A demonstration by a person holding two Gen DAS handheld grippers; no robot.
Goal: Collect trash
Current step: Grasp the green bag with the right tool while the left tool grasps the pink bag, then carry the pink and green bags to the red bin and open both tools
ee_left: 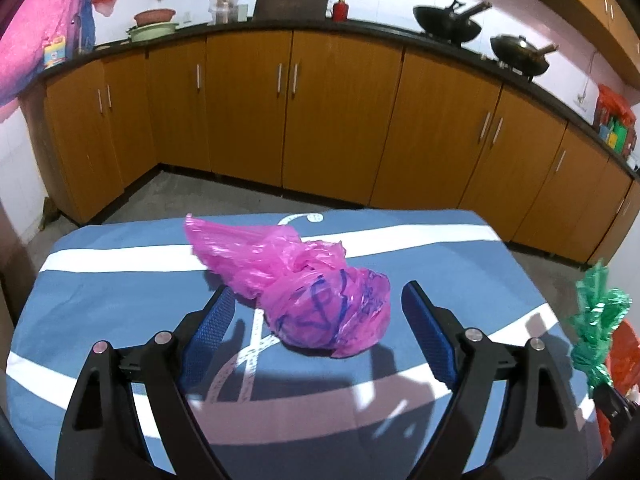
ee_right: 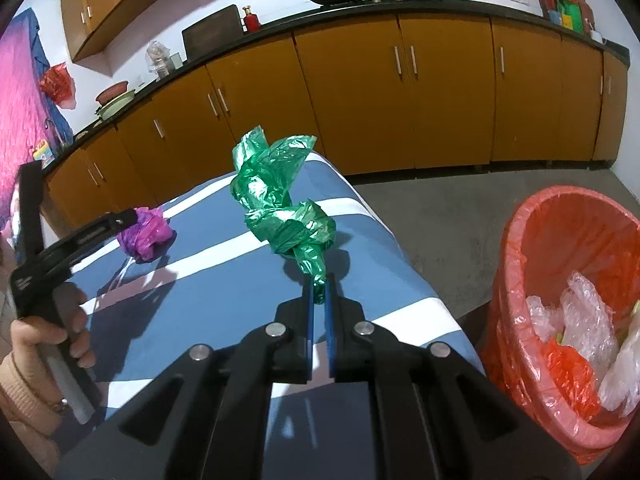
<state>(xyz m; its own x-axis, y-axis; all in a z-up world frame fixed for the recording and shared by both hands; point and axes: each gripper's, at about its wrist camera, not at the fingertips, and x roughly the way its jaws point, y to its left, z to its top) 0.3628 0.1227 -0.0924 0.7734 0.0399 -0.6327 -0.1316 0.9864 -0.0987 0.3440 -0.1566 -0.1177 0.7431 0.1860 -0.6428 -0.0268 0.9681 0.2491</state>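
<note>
A crumpled pink plastic bag [ee_left: 320,300] is left lying on the blue-and-white striped bench [ee_left: 120,280] between the spread left gripper [ee_left: 318,304]. A twisted green plastic bag [ee_right: 284,216] is pinched in the right gripper [ee_right: 319,288], beside the red-lined bin [ee_right: 560,320].

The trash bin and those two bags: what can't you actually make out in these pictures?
- Trash bin, right wrist view: far side cut off by the picture edge; its bottom is buried under plastic.
- Pink bag, left wrist view: contents hidden by crumpled plastic; in the right wrist view the left gripper partly covers it.
- Green bag: contents hidden; in the left wrist view the edge cuts it off.
</note>
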